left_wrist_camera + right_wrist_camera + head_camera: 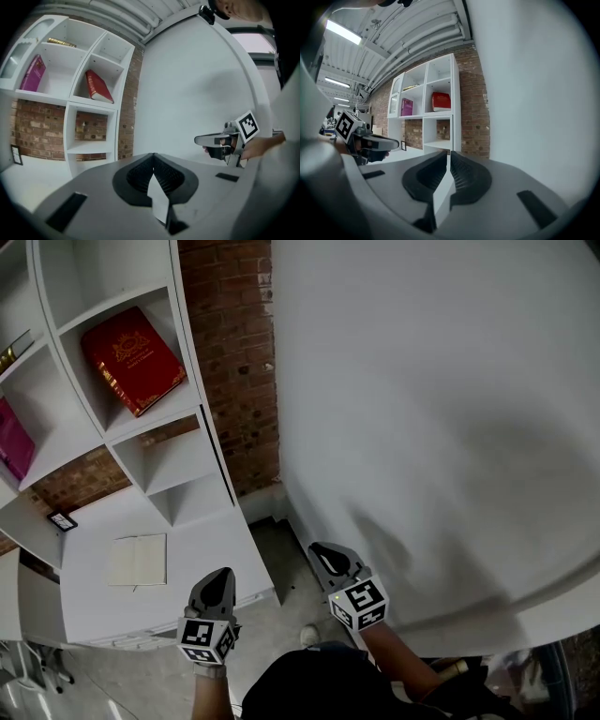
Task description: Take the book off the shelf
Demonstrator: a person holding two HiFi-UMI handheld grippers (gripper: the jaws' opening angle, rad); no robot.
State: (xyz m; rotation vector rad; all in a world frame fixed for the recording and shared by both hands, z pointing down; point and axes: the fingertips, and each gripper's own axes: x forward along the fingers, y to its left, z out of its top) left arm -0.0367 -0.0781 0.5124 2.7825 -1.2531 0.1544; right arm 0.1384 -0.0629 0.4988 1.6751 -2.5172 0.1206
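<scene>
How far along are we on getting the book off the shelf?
Nothing looks done: the red book leans in its cubby of the shelf, and a magenta book sits further left. Nothing is in hand: the left gripper and right gripper are both shut and empty, held well short of the shelf. Left: approach, grasp a book and pull it out.

The white shelf (192,381) holds a red book (131,359) leaning in one compartment, a pink book (14,440) in the next and a gold-edged book (11,351) above, while its low ledge (211,545) bears an open notebook (139,560) and a small frame (62,520).
</scene>
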